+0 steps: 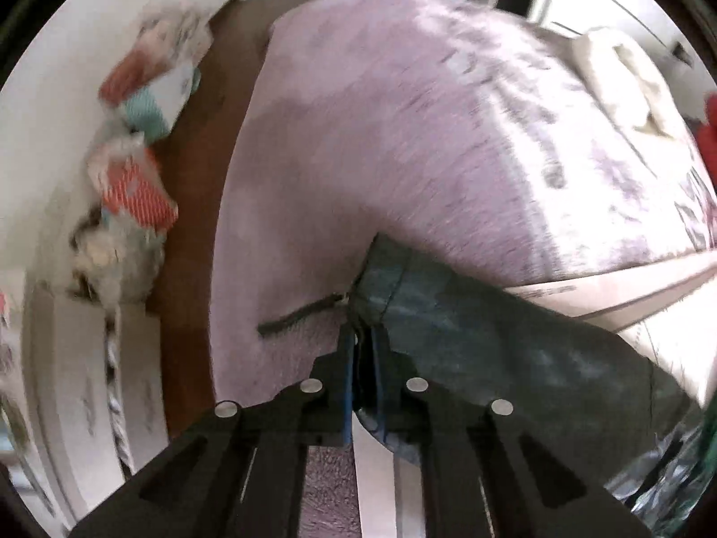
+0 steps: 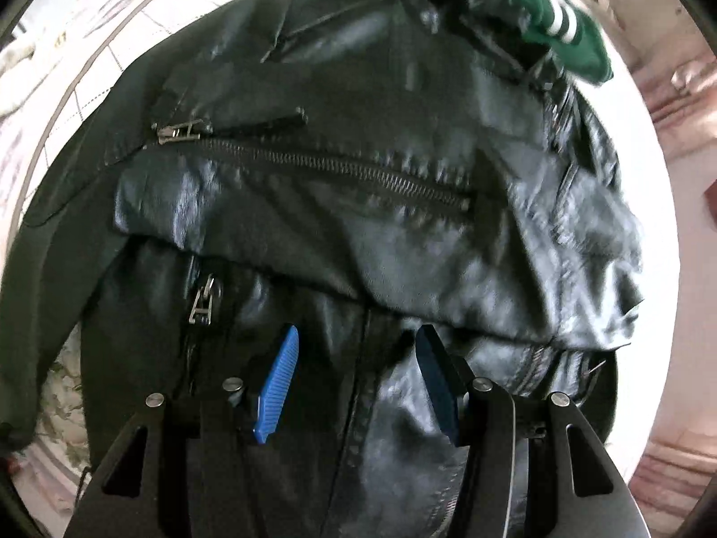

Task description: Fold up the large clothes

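A black leather jacket [image 2: 358,206] with several zippers fills the right wrist view, lying bunched on the bed. My right gripper [image 2: 356,336] is open just above it, blue pads spread apart and empty. In the left wrist view my left gripper [image 1: 364,336] is shut on a dark fabric edge of the jacket [image 1: 470,327], which trails off to the right. A zipper strip [image 1: 295,314] hangs out to the left of the pinch.
A pink patterned bedspread [image 1: 403,134] covers the bed. A green garment with white stripes [image 2: 551,9] lies beyond the jacket. A cream folded cloth [image 1: 627,80] lies at the bed's far side. Brown floor [image 1: 192,224] and piled boxes [image 1: 134,188] stand left of the bed.
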Demonstrator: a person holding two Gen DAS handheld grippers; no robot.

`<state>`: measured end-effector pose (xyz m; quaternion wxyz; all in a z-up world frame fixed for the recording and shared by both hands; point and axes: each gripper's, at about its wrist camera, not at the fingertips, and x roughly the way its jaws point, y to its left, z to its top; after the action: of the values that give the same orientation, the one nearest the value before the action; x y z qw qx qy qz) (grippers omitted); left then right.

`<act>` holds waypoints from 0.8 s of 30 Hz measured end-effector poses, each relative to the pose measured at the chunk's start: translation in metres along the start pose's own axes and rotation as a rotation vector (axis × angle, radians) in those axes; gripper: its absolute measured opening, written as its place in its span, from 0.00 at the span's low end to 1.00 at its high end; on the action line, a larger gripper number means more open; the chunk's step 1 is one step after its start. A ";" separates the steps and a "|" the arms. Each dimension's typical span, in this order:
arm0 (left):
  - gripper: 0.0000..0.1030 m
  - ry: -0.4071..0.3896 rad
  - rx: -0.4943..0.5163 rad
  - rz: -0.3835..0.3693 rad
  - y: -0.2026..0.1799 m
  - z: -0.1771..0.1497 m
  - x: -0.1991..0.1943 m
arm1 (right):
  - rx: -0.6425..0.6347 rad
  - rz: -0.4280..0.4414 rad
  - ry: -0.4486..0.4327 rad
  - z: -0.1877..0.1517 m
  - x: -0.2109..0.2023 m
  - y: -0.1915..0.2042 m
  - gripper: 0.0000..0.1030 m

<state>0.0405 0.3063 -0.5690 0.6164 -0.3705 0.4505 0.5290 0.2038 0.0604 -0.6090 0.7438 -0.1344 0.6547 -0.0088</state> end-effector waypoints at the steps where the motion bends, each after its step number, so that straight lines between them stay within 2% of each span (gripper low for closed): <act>1: 0.04 -0.031 0.044 0.004 -0.006 0.002 -0.009 | -0.018 -0.047 -0.013 0.002 -0.009 0.003 0.68; 2: 0.04 -0.060 0.083 0.009 -0.015 0.000 -0.018 | -0.029 -0.075 -0.023 0.002 -0.014 0.004 0.78; 6: 0.03 -0.180 0.286 0.022 -0.054 -0.001 -0.054 | -0.073 -0.136 -0.062 0.004 -0.041 0.000 0.81; 9: 0.03 -0.257 0.422 0.008 -0.085 -0.010 -0.079 | -0.060 -0.111 -0.049 0.010 -0.038 -0.002 0.81; 14: 0.03 -0.359 0.606 -0.040 -0.133 -0.036 -0.120 | 0.014 -0.029 -0.038 0.012 -0.017 -0.036 0.82; 19: 0.02 -0.389 0.782 -0.134 -0.204 -0.084 -0.155 | 0.135 0.021 -0.032 0.000 -0.016 -0.094 0.82; 22: 0.02 -0.382 0.894 -0.226 -0.252 -0.129 -0.178 | 0.238 0.029 0.004 -0.017 -0.013 -0.148 0.82; 24: 0.02 -0.371 0.976 -0.313 -0.287 -0.173 -0.200 | 0.308 0.023 0.017 -0.034 -0.018 -0.185 0.82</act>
<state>0.2884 0.0333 -0.4411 0.8573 -0.0041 0.4668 0.2170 0.1987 -0.1210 -0.5562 0.7500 -0.0111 0.6535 -0.1019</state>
